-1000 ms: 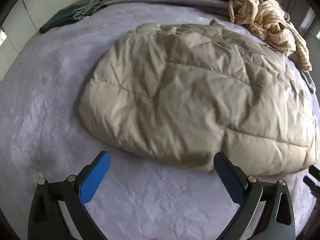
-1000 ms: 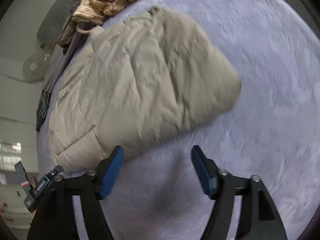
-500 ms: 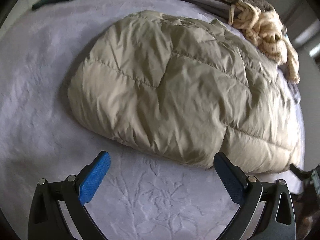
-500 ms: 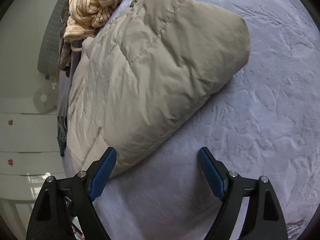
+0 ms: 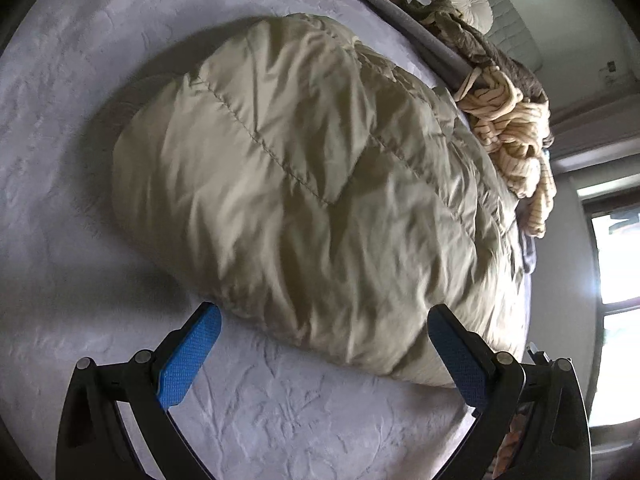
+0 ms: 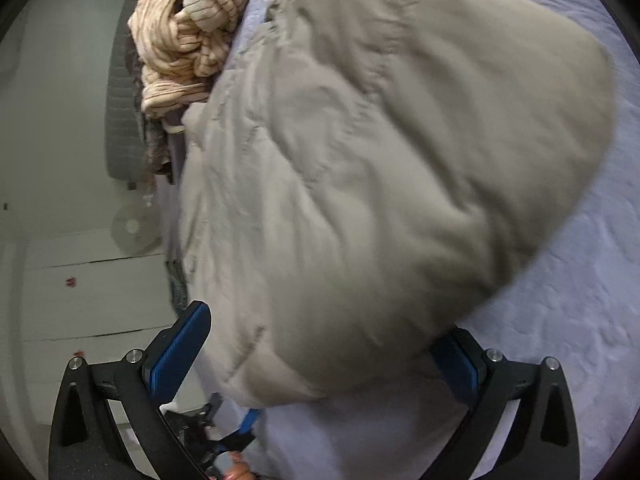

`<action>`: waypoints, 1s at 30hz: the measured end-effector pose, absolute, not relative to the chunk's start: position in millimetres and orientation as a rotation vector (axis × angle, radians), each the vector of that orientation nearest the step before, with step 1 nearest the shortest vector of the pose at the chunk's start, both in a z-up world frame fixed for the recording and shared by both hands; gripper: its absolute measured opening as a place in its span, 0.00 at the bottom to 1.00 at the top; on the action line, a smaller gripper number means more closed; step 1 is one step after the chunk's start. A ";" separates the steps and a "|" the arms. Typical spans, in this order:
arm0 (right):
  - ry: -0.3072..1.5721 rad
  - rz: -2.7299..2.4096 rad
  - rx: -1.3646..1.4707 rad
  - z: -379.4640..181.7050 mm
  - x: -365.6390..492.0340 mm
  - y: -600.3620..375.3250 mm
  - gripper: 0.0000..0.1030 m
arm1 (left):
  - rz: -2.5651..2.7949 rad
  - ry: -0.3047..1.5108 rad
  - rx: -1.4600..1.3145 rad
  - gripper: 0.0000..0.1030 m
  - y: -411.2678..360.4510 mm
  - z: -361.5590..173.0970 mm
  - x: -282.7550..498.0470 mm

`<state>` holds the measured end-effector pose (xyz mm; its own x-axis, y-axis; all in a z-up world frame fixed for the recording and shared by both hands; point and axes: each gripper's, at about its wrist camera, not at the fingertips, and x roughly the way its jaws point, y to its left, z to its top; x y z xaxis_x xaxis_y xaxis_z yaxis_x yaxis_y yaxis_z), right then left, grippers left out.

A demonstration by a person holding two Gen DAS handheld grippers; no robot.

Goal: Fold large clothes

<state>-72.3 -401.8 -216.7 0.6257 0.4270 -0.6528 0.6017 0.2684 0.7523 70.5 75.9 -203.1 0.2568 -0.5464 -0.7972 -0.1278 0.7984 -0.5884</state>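
Note:
A beige quilted puffer jacket [image 5: 320, 184] lies folded in a thick bundle on the lavender bedspread [image 5: 60, 120]. My left gripper [image 5: 324, 340] is open, its blue pads on either side of the jacket's near edge, not closed on it. In the right wrist view the jacket [image 6: 380, 160] fills most of the frame. My right gripper [image 6: 320, 348] is open with the jacket's near end lying between its pads; the right pad is partly hidden by the fabric.
A cream striped knit garment [image 5: 512, 136] and brown clothes [image 5: 460, 28] are piled at the bed's far edge, also in the right wrist view [image 6: 192, 28]. A round cushion [image 5: 464, 4] lies beyond. A bright window [image 5: 616, 248] is at the right.
Both grippers have moved in close to the jacket, whose near edge now reaches between their pads. The views have tilted. Both stay open.

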 end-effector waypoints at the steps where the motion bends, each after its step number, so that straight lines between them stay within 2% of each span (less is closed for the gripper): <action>1: 0.971 -0.135 1.349 -217.1 -67.8 -401.1 1.00 | -0.301 1.304 -0.633 1.00 79.4 -207.2 74.6; 15: 0.965 -0.054 1.391 -240.1 -29.7 -394.6 1.00 | -0.233 1.256 -0.820 1.00 64.2 -242.8 125.9; 17: 0.972 -0.058 1.381 -241.6 -25.9 -393.0 1.00 | -0.209 1.240 -0.839 0.85 64.9 -242.5 126.7; 19: 0.970 -0.053 1.384 -240.8 -26.9 -393.9 1.00 | -0.225 1.220 -0.839 0.41 67.1 -237.6 127.2; 20: 0.969 -0.053 1.393 -240.5 -28.1 -394.8 0.98 | -0.240 1.204 -0.832 0.35 68.8 -232.2 126.7; 21: 0.970 -0.064 1.402 -240.2 -29.9 -395.9 0.96 | -0.247 1.190 -0.805 0.27 68.8 -226.3 125.5; 22: 0.980 -0.095 1.408 -240.0 -32.2 -397.2 0.78 | -0.257 1.176 -0.765 0.23 67.2 -219.1 124.7; 23: 0.991 -0.114 1.410 -240.7 -33.4 -398.1 0.54 | -0.269 1.156 -0.709 0.22 63.7 -209.5 123.1; 24: 0.994 -0.118 1.423 -241.9 -34.8 -398.6 0.47 | -0.279 1.144 -0.673 0.20 61.9 -203.4 121.3; 25: 0.981 -0.122 1.432 -240.7 -37.0 -398.7 0.36 | -0.292 1.128 -0.624 0.19 58.0 -195.0 118.9; 26: 0.967 -0.121 1.426 -236.9 -38.8 -397.9 0.29 | -0.301 1.116 -0.594 0.19 55.7 -189.1 117.3; 30: 0.938 -0.118 1.362 -213.8 -45.4 -390.8 0.22 | -0.349 1.071 -0.471 0.19 53.8 -163.7 106.6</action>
<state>-45.4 -390.8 -213.8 0.6462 0.4345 -0.6274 0.5761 0.2614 0.7744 106.6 53.8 -163.7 0.4408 -0.4906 -0.7516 0.0463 0.8487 -0.5269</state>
